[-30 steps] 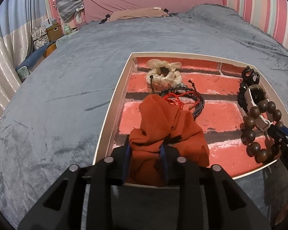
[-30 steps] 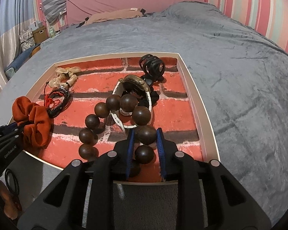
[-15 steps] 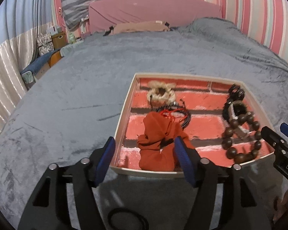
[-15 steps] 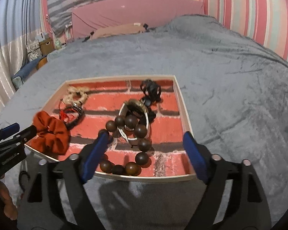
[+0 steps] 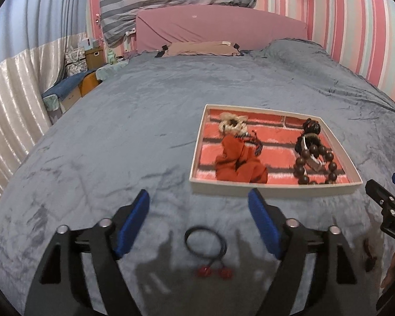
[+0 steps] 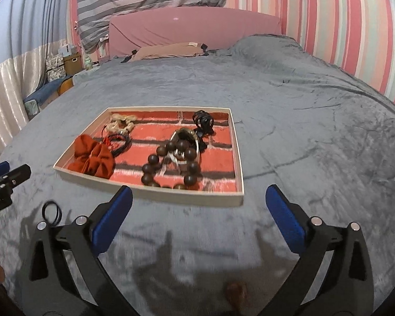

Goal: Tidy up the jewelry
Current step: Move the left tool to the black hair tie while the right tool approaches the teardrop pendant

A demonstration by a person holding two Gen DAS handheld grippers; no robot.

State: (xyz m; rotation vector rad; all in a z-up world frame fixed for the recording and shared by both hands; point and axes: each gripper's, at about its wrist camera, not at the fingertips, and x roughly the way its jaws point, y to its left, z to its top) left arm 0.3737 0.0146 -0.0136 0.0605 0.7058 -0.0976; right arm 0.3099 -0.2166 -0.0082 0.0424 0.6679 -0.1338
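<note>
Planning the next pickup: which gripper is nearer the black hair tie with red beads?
Left gripper: the hair tie lies just below it. Right gripper is off to its right.

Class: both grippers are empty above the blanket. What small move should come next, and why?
Probably lower the left gripper, its jaws opening and empty, onto the black hair tie lying on the blanket just below it, outside the tray.

Dim bluish light, fisheye-bent edges, near foreground motion-blurred.

White letters "DAS" (cut off) on the right gripper (image 5: 389, 205)
</note>
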